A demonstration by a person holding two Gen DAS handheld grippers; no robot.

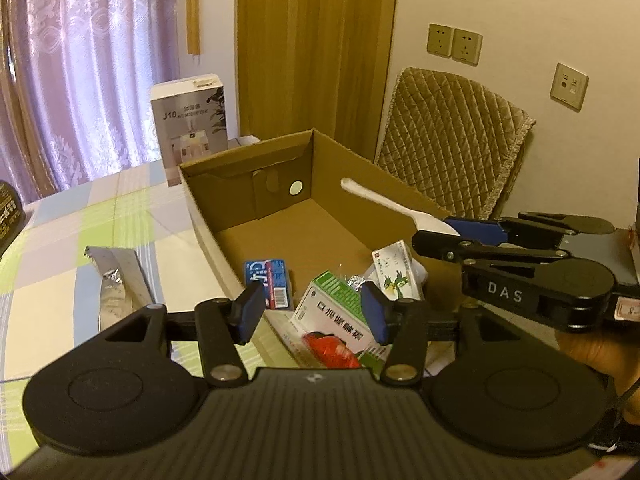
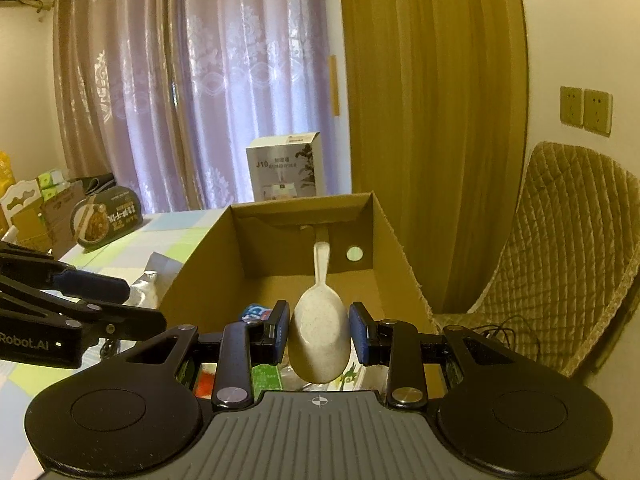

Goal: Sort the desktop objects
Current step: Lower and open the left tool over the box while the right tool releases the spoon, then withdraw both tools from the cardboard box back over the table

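An open cardboard box (image 1: 208, 216) stands on the checked tablecloth. My right gripper (image 2: 319, 334) is shut on the bowl of a white speckled spoon (image 2: 318, 336), held above the box's near end with its handle pointing at the far wall. In the left wrist view the spoon (image 1: 380, 198) sticks out of the right gripper (image 1: 436, 234) over the box's right wall. My left gripper (image 1: 314, 312) hangs open over the box's near left corner, holding nothing. Below it lie a blue pack (image 1: 266, 280), a green-and-white medicine box (image 1: 340, 312) and a white card box (image 1: 396, 274).
A foil packet (image 1: 114, 292) and a metal ruler (image 1: 128, 264) lie on the table left of the box. A humidifier carton (image 1: 192, 120) stands behind it, and a quilted chair (image 1: 452, 140) to the right. An instant-food bowl (image 2: 108, 216) and small cartons sit at far left.
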